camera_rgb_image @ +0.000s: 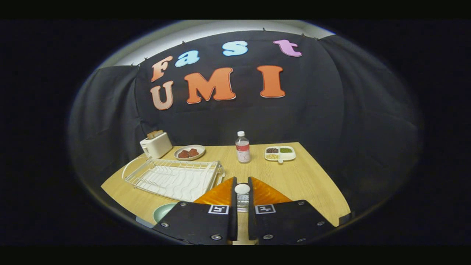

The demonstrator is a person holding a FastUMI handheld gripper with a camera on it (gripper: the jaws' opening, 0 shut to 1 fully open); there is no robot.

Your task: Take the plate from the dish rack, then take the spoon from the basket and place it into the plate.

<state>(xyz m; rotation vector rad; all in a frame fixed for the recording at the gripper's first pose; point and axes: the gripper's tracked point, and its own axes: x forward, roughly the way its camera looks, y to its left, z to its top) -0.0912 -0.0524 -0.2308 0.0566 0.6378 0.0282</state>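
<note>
Spoon [242, 189] pinched between both fingers of the gripper [242, 191], white bowl end up, above the wooden table [294, 176]. Pale green plate [163, 211] near, left of the fingers, beside the white dish rack [173, 176]. Far: toaster [156, 144], bottle [242, 147].

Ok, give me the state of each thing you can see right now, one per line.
gripper: shut on spoon
spoon: held between the fingers, bowl up
dish rack: empty, on the table
plate: out of the rack, on the table, no spoon in it yet
bottle: upright, capped
toaster: bread in slots
</note>
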